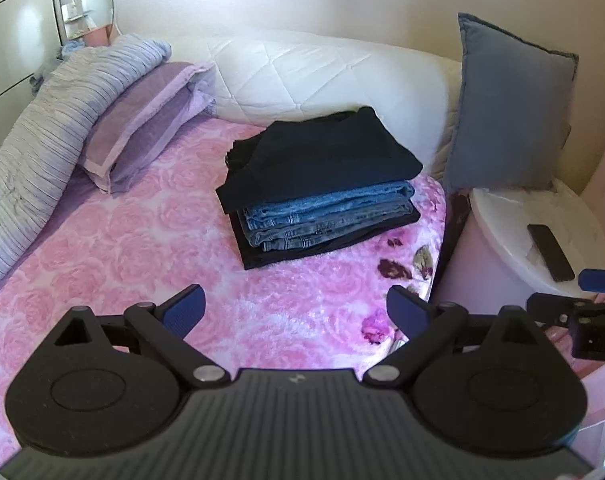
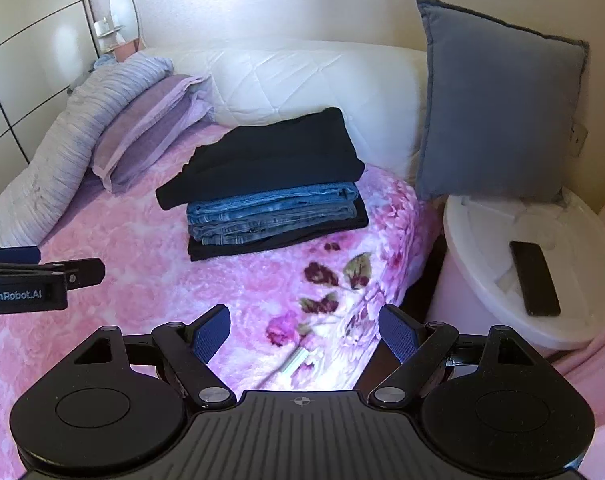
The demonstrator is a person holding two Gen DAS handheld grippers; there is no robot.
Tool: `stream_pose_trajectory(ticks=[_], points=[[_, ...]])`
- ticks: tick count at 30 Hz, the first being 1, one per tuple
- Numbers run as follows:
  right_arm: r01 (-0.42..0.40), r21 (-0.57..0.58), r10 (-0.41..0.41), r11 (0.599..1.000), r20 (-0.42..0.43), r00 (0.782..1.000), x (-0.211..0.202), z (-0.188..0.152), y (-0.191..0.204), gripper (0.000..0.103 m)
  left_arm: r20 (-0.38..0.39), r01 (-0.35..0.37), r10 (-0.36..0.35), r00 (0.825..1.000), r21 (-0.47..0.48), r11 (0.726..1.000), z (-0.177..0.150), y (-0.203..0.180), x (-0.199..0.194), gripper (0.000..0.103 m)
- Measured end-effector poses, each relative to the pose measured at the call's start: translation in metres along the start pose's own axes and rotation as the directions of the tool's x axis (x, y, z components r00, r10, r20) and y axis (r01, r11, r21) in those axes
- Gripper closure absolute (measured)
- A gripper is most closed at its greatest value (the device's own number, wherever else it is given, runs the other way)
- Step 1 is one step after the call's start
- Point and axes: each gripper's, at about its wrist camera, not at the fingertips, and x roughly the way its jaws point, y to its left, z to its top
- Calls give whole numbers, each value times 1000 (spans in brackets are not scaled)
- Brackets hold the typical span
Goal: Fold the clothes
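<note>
Clothes (image 1: 318, 188) sit stacked on the bed (image 1: 122, 240), well ahead of my left tool (image 1: 294, 312) and ahead-left of my right tool (image 2: 304, 332). Both tools are spread wide and hold nothing. The black top layer (image 2: 270, 156) overhangs the jeans (image 2: 270, 212) beneath; I judge squaring that edge with light, even pushes from both sides finishes the pile neatly.

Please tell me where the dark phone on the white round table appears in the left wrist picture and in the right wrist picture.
Left wrist view: the phone lies at the far right edge, on the white round table.
Right wrist view: the phone lies right of centre, on the same table.
Shared landmark: the blue-grey cushion stands just behind the table in both.
</note>
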Motion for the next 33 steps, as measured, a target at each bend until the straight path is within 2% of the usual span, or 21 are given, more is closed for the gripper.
stream_pose_trajectory(ticks=[6, 11, 21, 33], points=[[-4, -33, 5, 999, 10, 1000, -2, 8, 0, 19, 26, -15, 15, 1000, -18, 1000, 1, -5, -9, 7], [-3, -67, 5, 998, 26, 1000, -1, 11, 6, 19, 24, -26, 27, 999, -41, 999, -1, 0, -10, 7], [-15, -123, 19, 992, 31, 999, 6, 13, 24, 19, 11, -53, 53, 999, -32, 998, -6, 8, -9, 7], [-20, -138, 24, 990, 28, 999, 13, 15, 25, 19, -6, -29, 29, 1000, -109, 994, -4, 12, -1, 8]])
